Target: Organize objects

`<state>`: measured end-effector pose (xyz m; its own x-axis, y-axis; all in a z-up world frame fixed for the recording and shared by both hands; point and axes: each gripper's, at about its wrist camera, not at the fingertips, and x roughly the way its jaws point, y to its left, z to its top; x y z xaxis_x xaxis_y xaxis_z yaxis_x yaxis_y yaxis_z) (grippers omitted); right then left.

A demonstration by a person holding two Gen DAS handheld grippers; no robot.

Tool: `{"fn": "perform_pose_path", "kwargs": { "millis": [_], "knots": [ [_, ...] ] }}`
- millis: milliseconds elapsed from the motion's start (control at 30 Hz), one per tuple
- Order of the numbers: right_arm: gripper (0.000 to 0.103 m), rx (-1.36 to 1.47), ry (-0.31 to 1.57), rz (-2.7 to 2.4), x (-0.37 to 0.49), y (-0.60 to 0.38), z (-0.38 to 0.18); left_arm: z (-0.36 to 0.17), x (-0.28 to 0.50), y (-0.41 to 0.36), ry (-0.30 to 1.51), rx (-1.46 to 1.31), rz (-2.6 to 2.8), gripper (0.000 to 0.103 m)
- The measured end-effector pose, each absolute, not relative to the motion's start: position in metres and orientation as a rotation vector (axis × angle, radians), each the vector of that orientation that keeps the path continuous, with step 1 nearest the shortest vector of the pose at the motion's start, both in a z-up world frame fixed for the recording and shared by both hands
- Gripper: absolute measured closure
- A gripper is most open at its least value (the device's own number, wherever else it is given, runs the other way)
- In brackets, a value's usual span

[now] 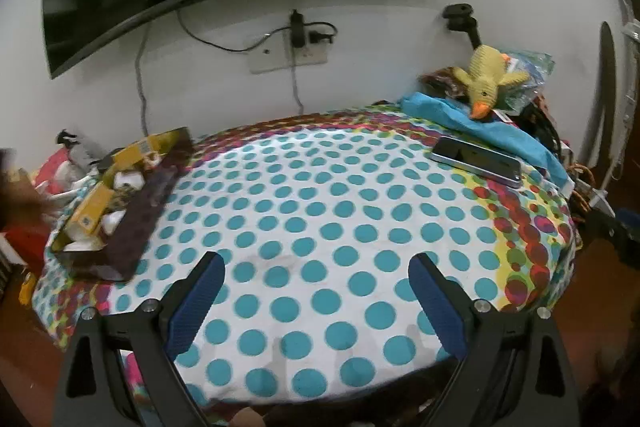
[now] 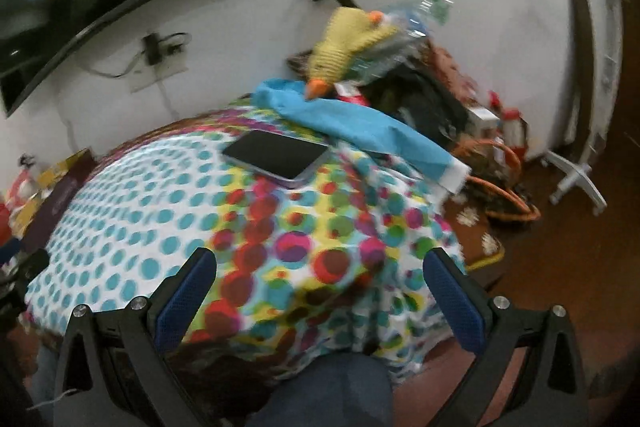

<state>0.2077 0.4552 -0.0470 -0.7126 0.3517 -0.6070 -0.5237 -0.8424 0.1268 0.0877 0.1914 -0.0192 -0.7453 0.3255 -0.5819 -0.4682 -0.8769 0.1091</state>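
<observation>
A: Which step are we at?

B: The start of the sorting, I'd judge. The left tool point(image 1: 316, 291) and the right tool point(image 2: 320, 287) both hang above the near edge of the bench point(image 1: 320, 227) with jaws wide apart and nothing between them.

A: Where are the things?

B: A phone point(image 1: 476, 161) lies flat near the far right edge, just beside a blue cloth point(image 1: 480, 125). A stuffed duck point(image 1: 486, 79) lies head down on the pile at the far right corner. An open box point(image 1: 116, 203) of odds and ends sits along the left edge.

A: Next move?

B: Probably the phone. It lies flat and thin, so the right tool must come in low across its width.

A: Room to move?

B: The whole middle is bare. The right edge drops to cluttered floor, though that view is blurred, so I can't name what lies there.
</observation>
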Motion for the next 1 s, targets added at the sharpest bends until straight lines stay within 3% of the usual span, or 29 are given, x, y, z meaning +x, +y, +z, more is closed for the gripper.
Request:
{"fn": "perform_pose_path", "kwargs": {
  "millis": [367,1000],
  "knots": [
    [0.000,-0.810,0.324,2.573,0.211,0.430,-0.039,0.003,0.105,0.178,0.364,-0.750,2.603,0.008],
    [0.000,-0.878,0.339,2.555,0.199,0.436,-0.052,-0.030,0.101,0.189,0.423,-0.820,2.566,0.008]
  ]
}}
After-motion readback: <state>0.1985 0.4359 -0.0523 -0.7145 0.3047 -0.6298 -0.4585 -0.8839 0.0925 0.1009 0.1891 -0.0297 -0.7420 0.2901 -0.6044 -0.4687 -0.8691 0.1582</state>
